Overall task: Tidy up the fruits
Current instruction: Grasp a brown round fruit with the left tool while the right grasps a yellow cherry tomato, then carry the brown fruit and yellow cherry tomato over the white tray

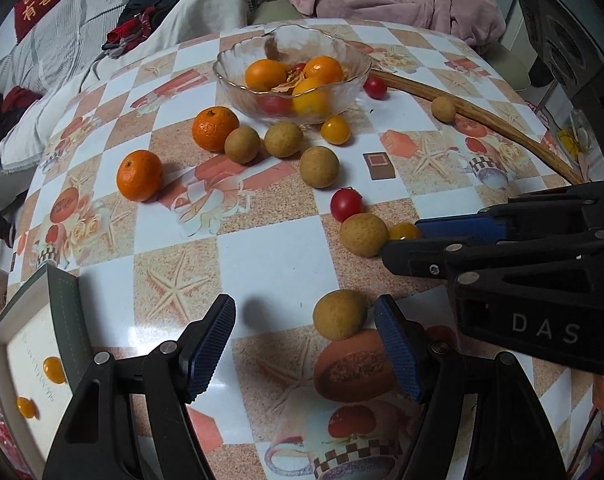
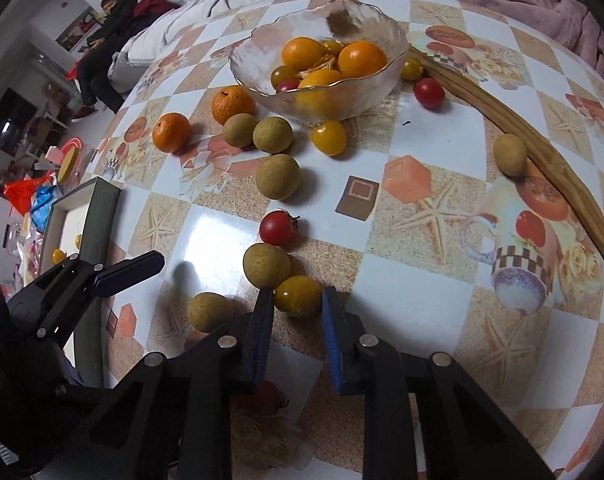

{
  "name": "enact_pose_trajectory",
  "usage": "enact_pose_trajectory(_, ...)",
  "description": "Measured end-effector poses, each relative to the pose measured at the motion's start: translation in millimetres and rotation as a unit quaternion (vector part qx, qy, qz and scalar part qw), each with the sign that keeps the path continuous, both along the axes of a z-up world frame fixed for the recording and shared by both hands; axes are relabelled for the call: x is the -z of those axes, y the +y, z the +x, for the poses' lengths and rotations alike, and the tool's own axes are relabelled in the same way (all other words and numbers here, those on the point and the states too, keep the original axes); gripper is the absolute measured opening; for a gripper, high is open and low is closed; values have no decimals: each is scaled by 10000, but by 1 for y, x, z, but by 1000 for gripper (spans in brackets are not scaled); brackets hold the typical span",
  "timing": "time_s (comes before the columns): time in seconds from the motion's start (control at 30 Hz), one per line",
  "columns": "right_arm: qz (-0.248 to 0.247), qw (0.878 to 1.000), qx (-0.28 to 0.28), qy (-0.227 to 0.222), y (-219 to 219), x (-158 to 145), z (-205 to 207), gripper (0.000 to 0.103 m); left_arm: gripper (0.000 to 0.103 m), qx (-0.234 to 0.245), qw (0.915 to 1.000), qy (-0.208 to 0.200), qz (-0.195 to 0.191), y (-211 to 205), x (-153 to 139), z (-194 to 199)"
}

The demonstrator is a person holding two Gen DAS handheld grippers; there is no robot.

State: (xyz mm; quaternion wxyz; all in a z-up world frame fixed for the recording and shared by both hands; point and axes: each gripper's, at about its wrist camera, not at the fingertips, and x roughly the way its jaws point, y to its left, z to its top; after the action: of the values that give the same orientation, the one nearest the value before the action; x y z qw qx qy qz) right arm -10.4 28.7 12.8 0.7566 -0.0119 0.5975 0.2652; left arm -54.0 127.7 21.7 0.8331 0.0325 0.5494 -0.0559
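While most of the fruit lies loose on the checkered surface (image 1: 262, 256), a glass bowl (image 1: 238, 80) toward the far side already holds several oranges (image 1: 265, 75) and a few small tomatoes. Just in front of the bowl sit two more oranges (image 1: 215, 128), a cluster of tan round fruits (image 1: 283, 139) and a yellow tomato (image 1: 335, 129).

From the left wrist view, the left hand-held gripper (image 1: 305, 346) is spread wide, with one tan fruit (image 1: 340, 314) sitting close against its right finger and not pinched. That same view shows the right hand-held gripper (image 1: 398, 240) only from the side, so its opening is hard to judge there, and the yellow tomato at its tip is half hidden behind another tan fruit (image 1: 363, 234).

The right wrist view settles it: the right hand-held gripper (image 2: 298, 300) has its fingers parted around a yellow tomato (image 2: 297, 296), one on each side, though I cannot tell whether they press it. A red tomato (image 2: 278, 227) lies just beyond. This view also reveals a yellow tomato (image 2: 411, 69) behind the bowl, hidden from the other camera.

A curved wooden stick (image 2: 542, 160) runs along the right, with a tan fruit (image 2: 510, 155) against it. A shallow tray (image 1: 26, 344) at the left edge holds two small yellow tomatoes.
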Motion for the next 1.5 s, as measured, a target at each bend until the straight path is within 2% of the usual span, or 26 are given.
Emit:
enact_pose_trajectory(0.07, 11, 10000, 53, 7, -2, -1, 0, 26, 72, 2, 10000, -14, -12, -2, 1, 1)
enact_pose_trajectory(0.13, 27, 9999, 123, 7, -6, -3, 0, 26, 48, 2, 10000, 50, -16, -2, 3, 3)
enact_pose_trajectory(0.17, 53, 9998, 186, 11, -9, -4, -1, 26, 46, -2, 9999, 115, -21, -2, 5, 4)
enact_pose_trajectory(0.27, 76, 9995, 315, 8, -17, -8, -4, 26, 28, 34, 9999, 77, -92, -2, 3, 4)
enact_pose_trajectory(0.5, 153, 9986, 491, 79, -25, -14, -18, 26, 28, -278, 9978, 158, -588, 18, -9, -5)
enact_pose_trajectory(0.93, 273, 9986, 440, 117, -8, -30, -48, 26, 28, -616, 9962, -3, -611, 57, -39, -46)
enact_pose_trajectory(1.27, 300, 9995, -7, 69, 47, -41, -71, 26, 28, -1025, 9933, -84, -533, 106, -49, -85)
enact_pose_trajectory(1.5, 323, 9987, -392, 47, 96, -46, -85, 26, 28, -1471, 9880, -92, -461, 154, -48, -110)
